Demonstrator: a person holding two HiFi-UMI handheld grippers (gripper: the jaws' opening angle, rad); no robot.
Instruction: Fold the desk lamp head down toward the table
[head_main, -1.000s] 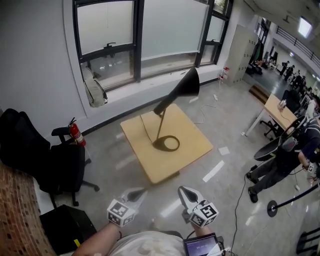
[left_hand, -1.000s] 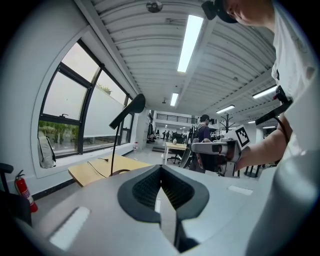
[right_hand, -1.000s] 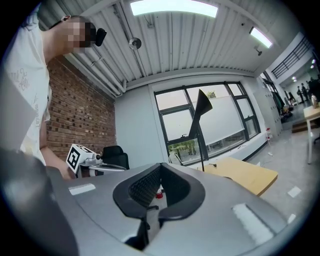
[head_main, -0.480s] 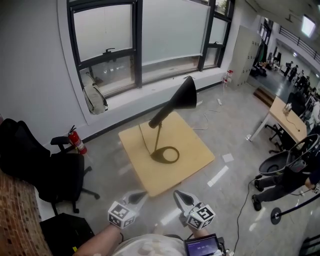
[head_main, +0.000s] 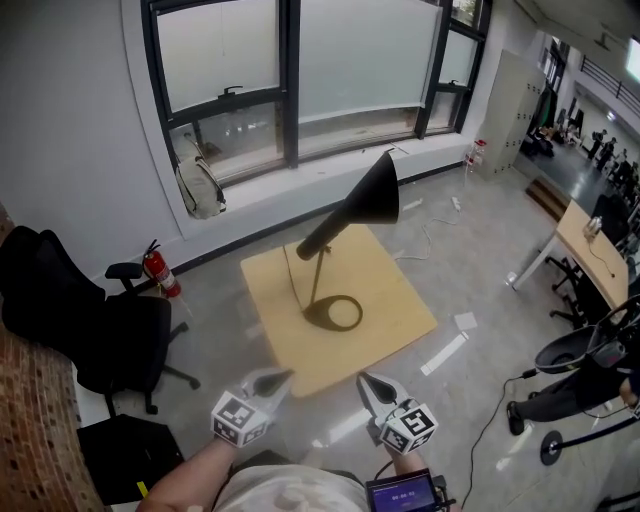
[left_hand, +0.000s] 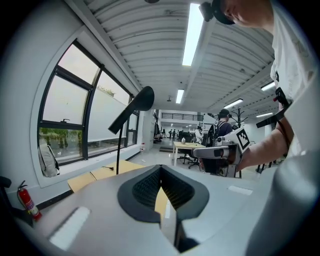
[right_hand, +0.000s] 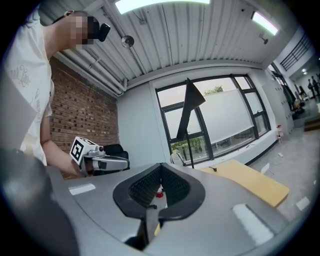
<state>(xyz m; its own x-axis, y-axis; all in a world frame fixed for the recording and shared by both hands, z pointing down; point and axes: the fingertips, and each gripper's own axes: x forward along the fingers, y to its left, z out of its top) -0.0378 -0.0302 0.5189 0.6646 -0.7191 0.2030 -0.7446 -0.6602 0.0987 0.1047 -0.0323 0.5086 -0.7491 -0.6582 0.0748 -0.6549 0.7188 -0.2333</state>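
A black desk lamp (head_main: 352, 208) is seen upright on the surface (head_main: 405, 300), head raised aslant, well beyond the fingers (head_main: 374, 389).

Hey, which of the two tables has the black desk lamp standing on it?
The square wooden table straight ahead carries the lamp; the long desk at far right has none.

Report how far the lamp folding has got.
Done: nothing yet. The desk lamp head is raised, angled up above the wooden table. In hand: the left gripper and right gripper are both shut and empty, held short of the table's near edge. Left: reach the head, take hold of it and fold it down toward the table.
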